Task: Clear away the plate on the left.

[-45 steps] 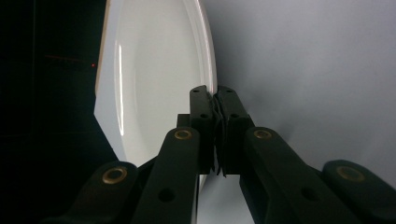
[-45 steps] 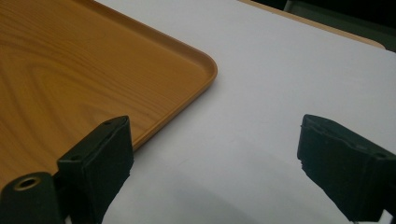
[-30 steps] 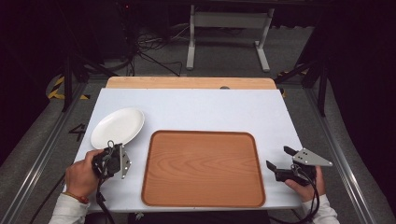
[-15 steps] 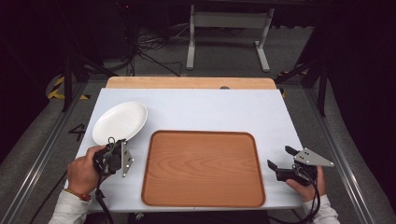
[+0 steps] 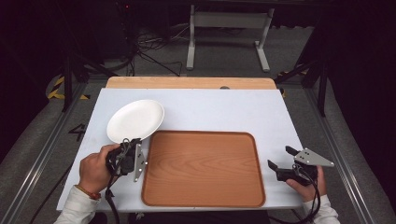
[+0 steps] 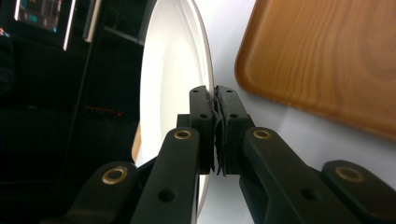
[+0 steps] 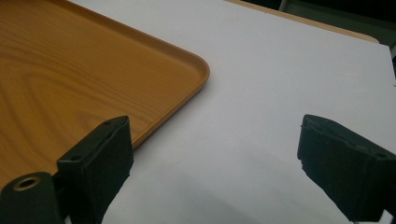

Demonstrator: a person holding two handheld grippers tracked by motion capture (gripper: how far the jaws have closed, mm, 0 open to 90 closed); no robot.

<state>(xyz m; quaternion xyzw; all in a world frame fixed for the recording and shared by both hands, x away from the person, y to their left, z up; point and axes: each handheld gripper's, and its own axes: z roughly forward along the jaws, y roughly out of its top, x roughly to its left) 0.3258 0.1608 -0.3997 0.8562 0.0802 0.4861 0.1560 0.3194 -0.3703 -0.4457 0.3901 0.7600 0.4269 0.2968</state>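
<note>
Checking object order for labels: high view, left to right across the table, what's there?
Left hand-held gripper, clamped on the white plate's rim → wooden tray → right hand-held gripper, jaws open. White plate overlaps the left gripper sideways, so left unranked.

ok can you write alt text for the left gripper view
The left gripper, its two black jaws shut on the rim of a white plate, holds the plate tilted on edge. To the right, a corner of a wooden tray lies on the white table.
</note>
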